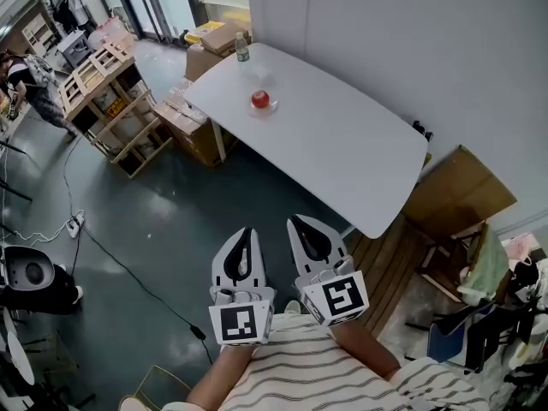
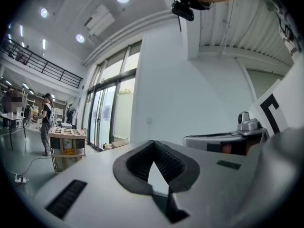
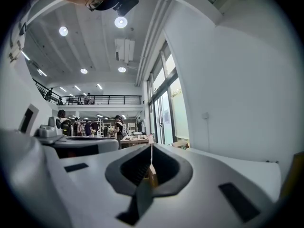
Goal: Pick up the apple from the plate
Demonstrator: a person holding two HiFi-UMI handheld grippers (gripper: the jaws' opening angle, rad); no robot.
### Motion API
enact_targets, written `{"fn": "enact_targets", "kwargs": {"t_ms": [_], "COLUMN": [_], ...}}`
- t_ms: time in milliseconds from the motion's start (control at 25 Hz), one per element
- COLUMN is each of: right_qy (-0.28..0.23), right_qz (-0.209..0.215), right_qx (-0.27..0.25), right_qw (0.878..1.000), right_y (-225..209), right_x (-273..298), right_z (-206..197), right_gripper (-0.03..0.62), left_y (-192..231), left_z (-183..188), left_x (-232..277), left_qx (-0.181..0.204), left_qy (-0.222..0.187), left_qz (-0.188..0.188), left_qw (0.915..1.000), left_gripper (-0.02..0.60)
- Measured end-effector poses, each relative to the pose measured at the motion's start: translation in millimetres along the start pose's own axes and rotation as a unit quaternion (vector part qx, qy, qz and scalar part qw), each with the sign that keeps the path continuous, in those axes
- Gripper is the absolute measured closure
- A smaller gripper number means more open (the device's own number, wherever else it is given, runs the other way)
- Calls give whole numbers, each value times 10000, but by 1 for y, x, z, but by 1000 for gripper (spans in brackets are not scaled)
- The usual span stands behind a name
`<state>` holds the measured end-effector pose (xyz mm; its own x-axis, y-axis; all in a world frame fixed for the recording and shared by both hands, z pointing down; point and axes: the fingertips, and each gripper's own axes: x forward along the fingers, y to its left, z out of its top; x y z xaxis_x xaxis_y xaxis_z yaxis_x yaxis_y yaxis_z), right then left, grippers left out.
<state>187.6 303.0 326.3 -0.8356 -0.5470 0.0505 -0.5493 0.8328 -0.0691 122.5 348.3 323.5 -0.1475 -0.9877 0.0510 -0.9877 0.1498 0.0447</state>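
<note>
A red apple (image 1: 260, 100) sits on a small clear plate (image 1: 263, 110) near the far end of a white table (image 1: 342, 152) in the head view. Both grippers hang low in front of the person's striped shirt, well short of the table and far from the apple. My left gripper (image 1: 247, 232) is shut with nothing in it; its jaws meet at a point in the left gripper view (image 2: 153, 143). Beside it, my right gripper (image 1: 298, 222) is also shut and empty, its jaws closed to a thin slit in the right gripper view (image 3: 151, 147). Neither gripper view shows the apple.
A plastic bottle (image 1: 242, 48) stands at the table's far corner. Cardboard boxes (image 1: 193, 127) and wooden racks (image 1: 107, 92) lie left of the table. A cable (image 1: 128, 272) crosses the floor. A large cardboard sheet (image 1: 458, 195) and clutter sit at the right. A person (image 1: 30, 88) stands far left.
</note>
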Motion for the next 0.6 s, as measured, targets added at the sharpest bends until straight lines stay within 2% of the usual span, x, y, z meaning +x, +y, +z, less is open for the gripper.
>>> {"fn": "enact_targets", "kwargs": {"t_ms": [160,600], "right_qy": [-12,-7], "right_qz": [-59,-477], "right_qx": [-4,57], "right_qw": [10000,9988], "right_y": [-12,-46], "right_x": [40,174], "right_z": [0,13], "right_gripper": [580,580], "left_y": [21,99], "left_z": [2,12], "left_x": [38,159], "left_qx": [-46,-52], "left_qy": [-145,-66], "left_qz": [-118,-547], "left_qw": [9998,9985], "left_gripper": [577,577]}}
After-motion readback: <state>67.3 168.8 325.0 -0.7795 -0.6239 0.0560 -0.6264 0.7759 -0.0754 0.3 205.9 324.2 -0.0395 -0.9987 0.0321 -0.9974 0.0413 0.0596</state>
